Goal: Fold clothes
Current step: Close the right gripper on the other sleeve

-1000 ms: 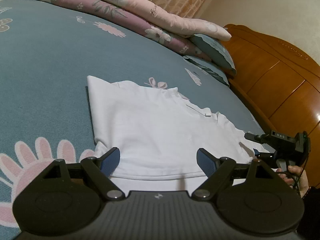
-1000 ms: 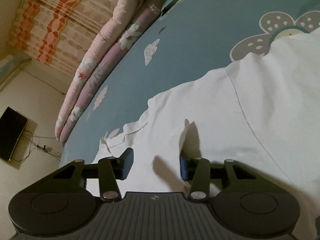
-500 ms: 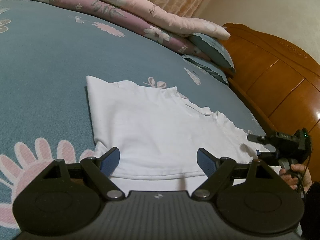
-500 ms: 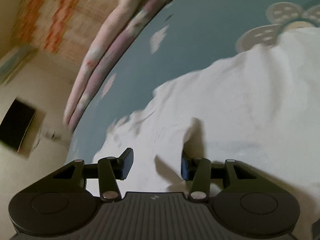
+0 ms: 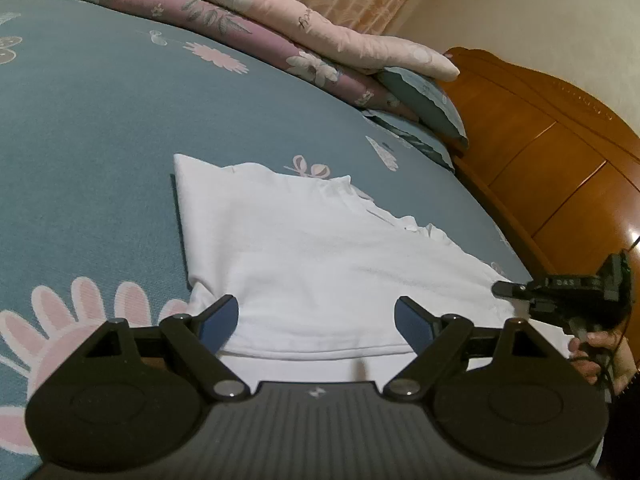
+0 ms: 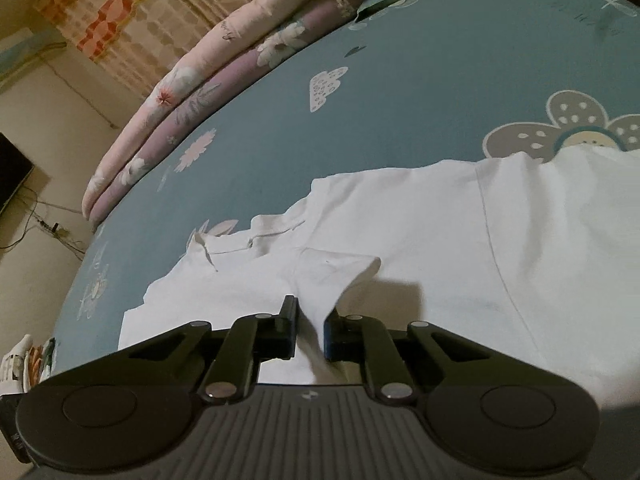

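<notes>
From my left wrist camera, the white shirt [image 5: 320, 256] lies spread on the blue flowered bed sheet [image 5: 88, 128], filling the middle of the frame, with its left edge folded straight and its hem running across just above my gripper. My left gripper [image 5: 316, 320] has its jaws standing wide apart over the lower part of the shirt, with nothing between the pads and no cloth pinched. At the right edge of that frame I see my right gripper [image 5: 560, 296] side on, held in a hand [image 5: 600, 356] low in the corner, at the shirt's right border. Rolled quilts [image 5: 248, 12], pink and purple, lie along the top of the frame, a teal pillow [image 5: 424, 100] sits at their right end, and a wooden headboard [image 5: 560, 152] fills the upper right.

From my right wrist camera, my right gripper [image 6: 310, 330] is closing its jaws on a raised fold of the shirt [image 6: 440, 248]; white fabric stands up in a peak between the two pads, which are close together and look to be pressing on it. The rest of the shirt spreads across the centre and right of the frame, its collar [image 6: 224, 246] toward centre left. A curtain [image 6: 132, 20] hangs at upper left, and a dark screen [image 6: 10, 176] shows at the left edge.
</notes>
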### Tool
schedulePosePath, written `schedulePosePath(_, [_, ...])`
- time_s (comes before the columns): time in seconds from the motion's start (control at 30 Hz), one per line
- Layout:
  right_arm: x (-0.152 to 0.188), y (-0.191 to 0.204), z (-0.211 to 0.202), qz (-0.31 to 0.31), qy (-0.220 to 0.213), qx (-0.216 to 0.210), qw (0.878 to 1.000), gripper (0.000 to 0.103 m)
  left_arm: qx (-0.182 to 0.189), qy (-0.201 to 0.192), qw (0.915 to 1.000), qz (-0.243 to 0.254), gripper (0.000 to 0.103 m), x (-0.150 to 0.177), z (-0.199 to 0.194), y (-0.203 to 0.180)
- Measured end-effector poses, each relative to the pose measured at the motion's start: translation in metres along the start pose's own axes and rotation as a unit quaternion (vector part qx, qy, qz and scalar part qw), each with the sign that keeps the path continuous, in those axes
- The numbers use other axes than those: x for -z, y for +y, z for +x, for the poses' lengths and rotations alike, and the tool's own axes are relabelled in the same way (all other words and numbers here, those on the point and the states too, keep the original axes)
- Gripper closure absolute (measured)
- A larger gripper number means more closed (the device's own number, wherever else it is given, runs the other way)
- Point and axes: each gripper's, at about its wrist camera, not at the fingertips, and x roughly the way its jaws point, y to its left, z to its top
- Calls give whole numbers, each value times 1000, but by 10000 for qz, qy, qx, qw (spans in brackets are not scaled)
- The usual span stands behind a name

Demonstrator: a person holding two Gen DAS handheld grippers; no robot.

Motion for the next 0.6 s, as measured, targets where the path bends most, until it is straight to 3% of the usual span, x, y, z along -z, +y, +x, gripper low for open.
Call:
schedulePosePath(0.3, [8,-3,-21,254,-249,305,9989,90,190,-41,9998,-23,16,-2,-7,-2])
schedulePosePath(0.6, [17,-12,-4,314,132,724,9968,90,59,150,9998,-68,16,-4,-2,1])
